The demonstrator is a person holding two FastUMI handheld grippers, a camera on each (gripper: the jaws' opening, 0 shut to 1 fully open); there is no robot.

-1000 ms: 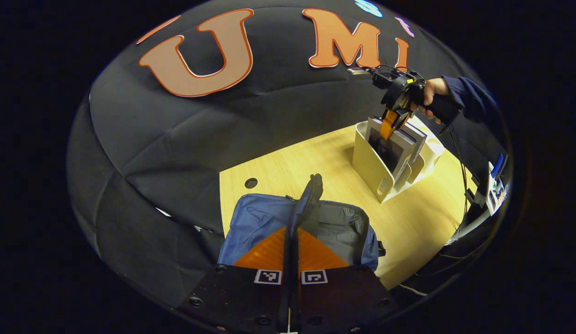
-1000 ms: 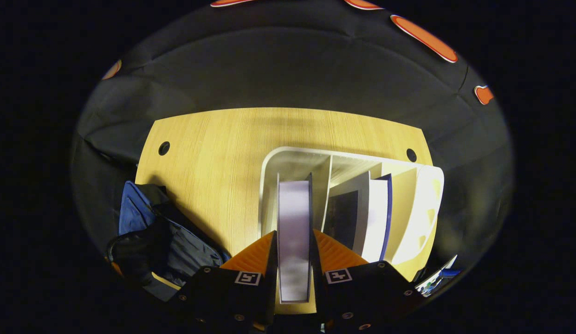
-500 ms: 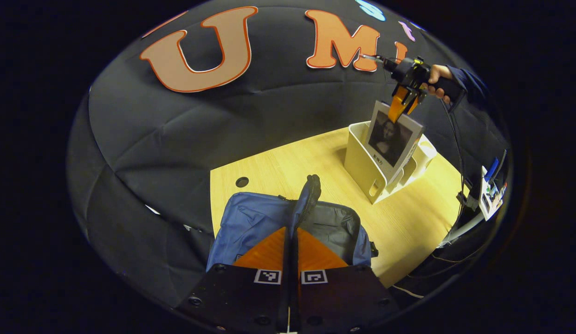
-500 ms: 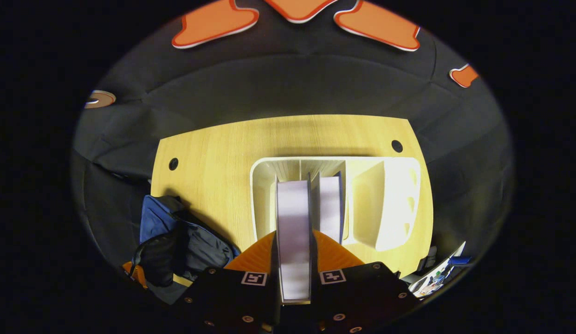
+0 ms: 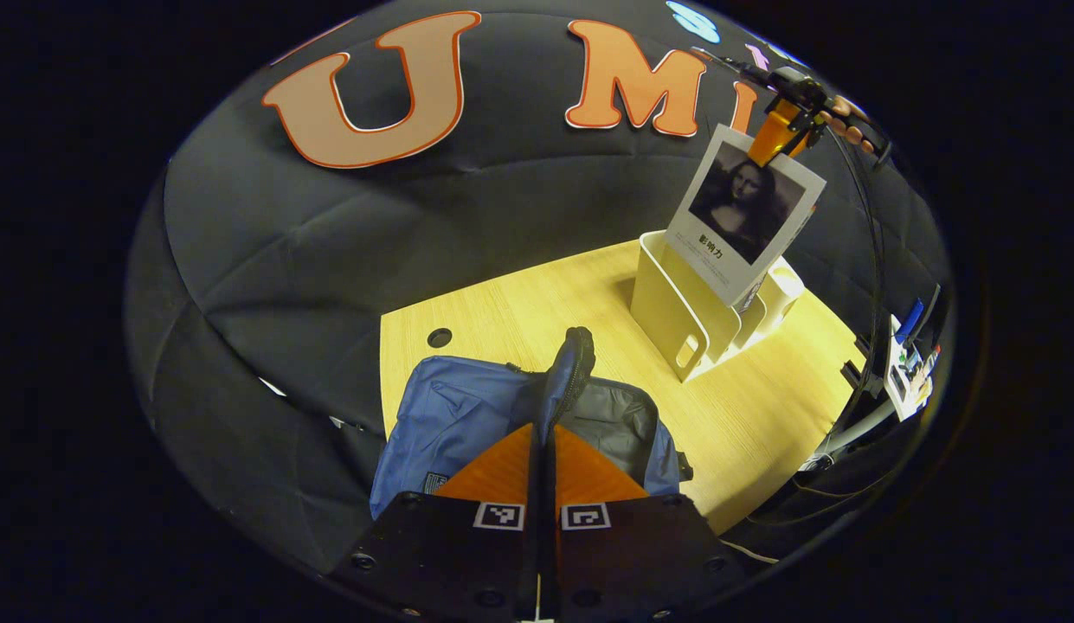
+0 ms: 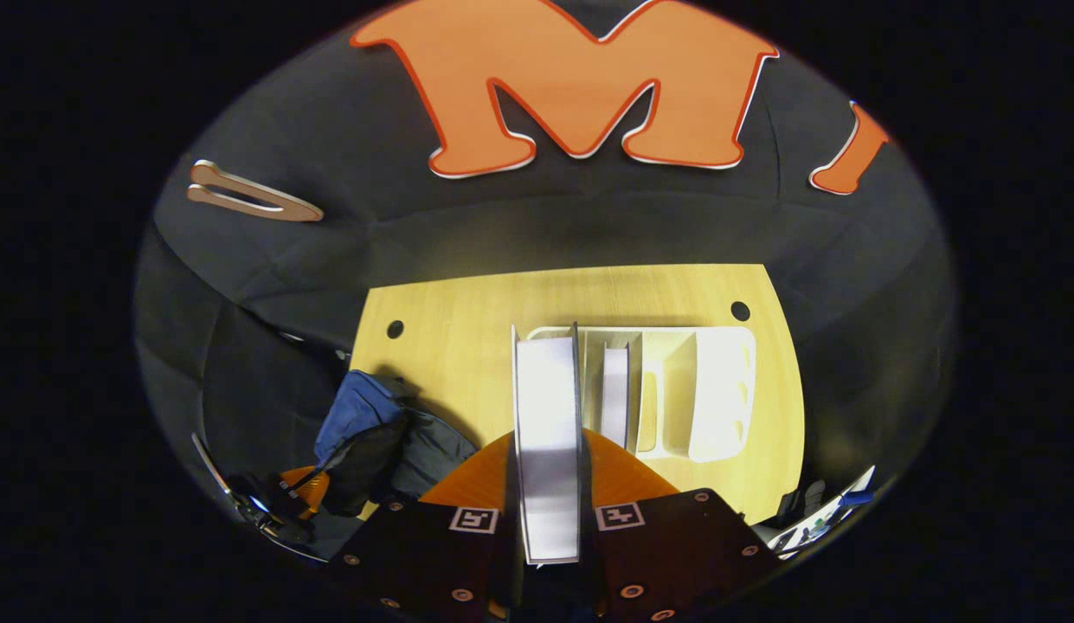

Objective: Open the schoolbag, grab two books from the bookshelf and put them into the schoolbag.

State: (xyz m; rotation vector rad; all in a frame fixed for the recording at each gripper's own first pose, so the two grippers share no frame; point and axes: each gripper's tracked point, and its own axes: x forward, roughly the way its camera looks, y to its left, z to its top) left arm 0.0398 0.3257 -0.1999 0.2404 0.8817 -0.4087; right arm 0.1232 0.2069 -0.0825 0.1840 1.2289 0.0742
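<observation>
Overhead, the right gripper (image 6: 549,484) clamps a book (image 6: 547,450) by its top edge, bookshelf (image 6: 718,389) below (another book inside). Left gripper (image 5: 541,484) pinches the schoolbag (image 5: 450,415) flap, fingers closed on it

My right claw (image 6: 549,510) grips a book (image 6: 547,433) by its top edge, above the rack (image 6: 718,389) on the counter (image 6: 450,320); bag (image 6: 363,433) lies far left.
</observation>
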